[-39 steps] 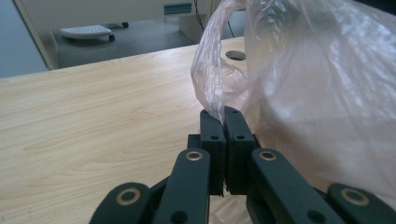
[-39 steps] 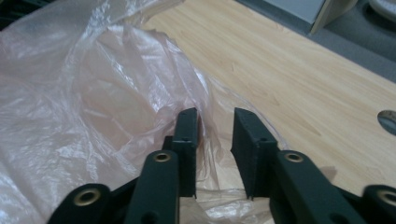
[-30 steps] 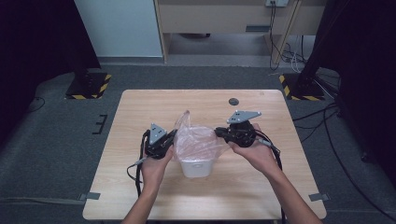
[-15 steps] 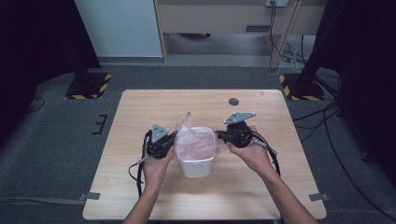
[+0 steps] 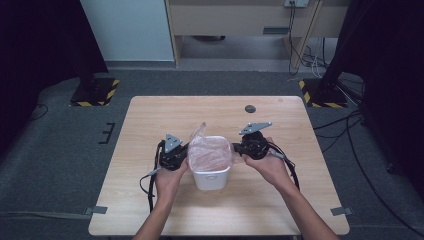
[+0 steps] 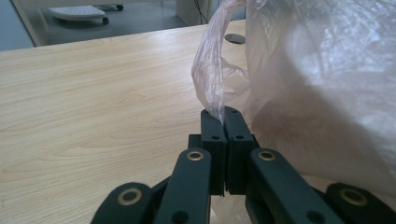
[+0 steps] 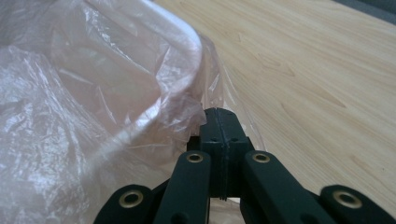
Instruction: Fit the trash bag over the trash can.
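Plastic bag stretched over a white bin on the table

The table (image 5: 150,120) bore the bin (image 5: 212,178) near its middle; the bag (image 5: 210,152) lined it, the left gripper (image 6: 225,122) and right gripper (image 7: 220,122) each clenched on its edge.

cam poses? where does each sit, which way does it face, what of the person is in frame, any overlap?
High view: above the person's side, looking forward and down at table; forearms, both hands, left gripper, right gripper.
Left gripper view: rides that gripper, along shut jaws pinching plastic bag.
Right gripper view: along shut jaws, bag at white bin rim.
Shared: bag, tabletop.
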{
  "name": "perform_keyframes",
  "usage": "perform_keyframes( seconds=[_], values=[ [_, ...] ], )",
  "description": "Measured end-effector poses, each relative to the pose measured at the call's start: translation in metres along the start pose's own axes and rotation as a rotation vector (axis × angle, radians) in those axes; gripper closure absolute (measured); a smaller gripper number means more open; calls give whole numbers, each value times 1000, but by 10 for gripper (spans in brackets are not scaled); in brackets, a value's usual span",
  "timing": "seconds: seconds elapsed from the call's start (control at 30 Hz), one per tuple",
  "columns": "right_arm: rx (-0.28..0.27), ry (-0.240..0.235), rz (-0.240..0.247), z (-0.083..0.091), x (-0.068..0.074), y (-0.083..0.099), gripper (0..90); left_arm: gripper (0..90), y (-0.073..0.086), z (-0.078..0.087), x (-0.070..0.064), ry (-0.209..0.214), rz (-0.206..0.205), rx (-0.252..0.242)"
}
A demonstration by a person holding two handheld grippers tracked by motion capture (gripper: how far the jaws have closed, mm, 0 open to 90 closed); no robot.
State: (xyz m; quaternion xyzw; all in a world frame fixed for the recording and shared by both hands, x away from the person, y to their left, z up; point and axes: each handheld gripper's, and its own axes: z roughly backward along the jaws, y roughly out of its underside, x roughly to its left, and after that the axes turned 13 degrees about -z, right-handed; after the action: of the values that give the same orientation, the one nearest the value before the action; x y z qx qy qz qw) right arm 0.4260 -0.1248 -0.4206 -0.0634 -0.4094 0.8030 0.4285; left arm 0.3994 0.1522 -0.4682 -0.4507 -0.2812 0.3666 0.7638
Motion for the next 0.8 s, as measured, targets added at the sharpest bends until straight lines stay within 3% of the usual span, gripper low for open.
perform_keyframes(
  seconds=[0.47, 0.67, 0.7, 0.8],
  values=[
    [-9, -10, -29, -8, -1, 5, 900, 895, -2, -8, -7, -13, 6, 3],
    [-30, 15, -60, -10, -6, 3, 900, 895, -8, -22, -5, -27, 30, 4],
    [-38, 36, -78, -11, -8, 1, 900, 895, -12, -30, -3, -29, 55, -5],
    [-49, 51, -91, -11, -12, 0, 900, 891, -16, -36, -1, -35, 44, 1]
  ],
)
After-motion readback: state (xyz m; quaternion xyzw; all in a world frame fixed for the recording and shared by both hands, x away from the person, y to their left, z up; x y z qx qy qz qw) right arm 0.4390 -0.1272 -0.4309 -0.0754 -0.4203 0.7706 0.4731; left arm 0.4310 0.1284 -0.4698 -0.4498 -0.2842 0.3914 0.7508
